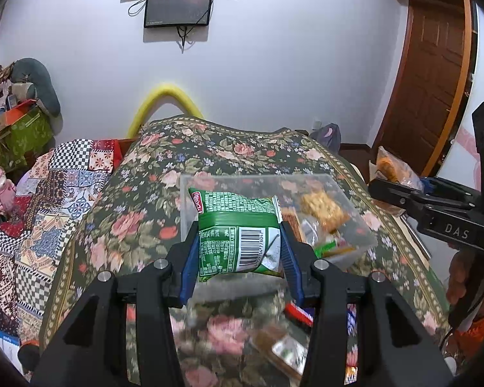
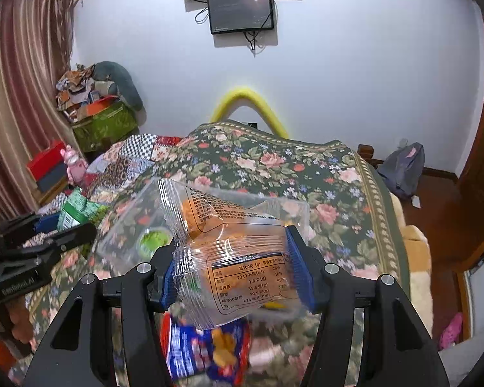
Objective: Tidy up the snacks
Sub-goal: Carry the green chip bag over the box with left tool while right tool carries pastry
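Observation:
My left gripper (image 1: 240, 251) is shut on a green snack packet (image 1: 238, 232) with a barcode, held above the near edge of a clear plastic box (image 1: 358, 225) on the floral bedspread. The box holds several snacks, among them an orange one (image 1: 322, 209). My right gripper (image 2: 234, 267) is shut on a clear packet with an orange snack (image 2: 229, 245), held above the bed. The right gripper also shows at the right of the left wrist view (image 1: 403, 193), and the left gripper with its green packet (image 2: 77, 213) shows at the left of the right wrist view.
More packets lie on the bedspread under the grippers: a blue and red one (image 2: 203, 351) and a brown one (image 1: 280, 345). A patchwork quilt (image 1: 48, 200) lies left. Boxes (image 2: 103, 122) are piled in the far left corner. A wooden door (image 1: 435, 74) is right.

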The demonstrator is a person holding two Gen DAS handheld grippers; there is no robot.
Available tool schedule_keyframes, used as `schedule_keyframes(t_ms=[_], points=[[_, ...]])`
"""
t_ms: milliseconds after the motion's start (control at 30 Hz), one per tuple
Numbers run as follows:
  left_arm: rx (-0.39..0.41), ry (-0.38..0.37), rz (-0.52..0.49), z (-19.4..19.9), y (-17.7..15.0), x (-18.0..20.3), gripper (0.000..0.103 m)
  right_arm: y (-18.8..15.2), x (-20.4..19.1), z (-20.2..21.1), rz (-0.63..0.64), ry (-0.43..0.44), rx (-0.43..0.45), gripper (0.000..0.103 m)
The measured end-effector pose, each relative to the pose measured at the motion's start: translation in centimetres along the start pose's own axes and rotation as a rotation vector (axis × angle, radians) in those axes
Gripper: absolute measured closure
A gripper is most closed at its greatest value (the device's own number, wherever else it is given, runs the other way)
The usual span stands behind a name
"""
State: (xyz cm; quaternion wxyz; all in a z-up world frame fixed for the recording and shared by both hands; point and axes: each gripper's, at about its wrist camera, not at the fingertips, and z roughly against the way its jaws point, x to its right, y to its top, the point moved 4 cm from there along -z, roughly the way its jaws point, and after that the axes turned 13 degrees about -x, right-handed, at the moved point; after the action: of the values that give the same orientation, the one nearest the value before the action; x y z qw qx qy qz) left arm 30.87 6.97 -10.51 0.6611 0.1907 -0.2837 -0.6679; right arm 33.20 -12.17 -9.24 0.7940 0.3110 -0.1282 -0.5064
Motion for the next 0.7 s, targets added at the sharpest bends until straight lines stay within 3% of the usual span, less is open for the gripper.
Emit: schedule_keyframes(t_ms=[333, 700], points=[[-0.055, -0.012, 0.019, -5.4, 3.7, -0.8, 0.057, 2.5, -0.1, -4.7, 0.008, 0.0, -0.043, 0.049], [-0.144, -0.003, 0.035, -11.0, 4.3, -1.2, 0.057, 2.8, -0.1, -9.0, 0.015, 0.016, -0.138, 0.047]])
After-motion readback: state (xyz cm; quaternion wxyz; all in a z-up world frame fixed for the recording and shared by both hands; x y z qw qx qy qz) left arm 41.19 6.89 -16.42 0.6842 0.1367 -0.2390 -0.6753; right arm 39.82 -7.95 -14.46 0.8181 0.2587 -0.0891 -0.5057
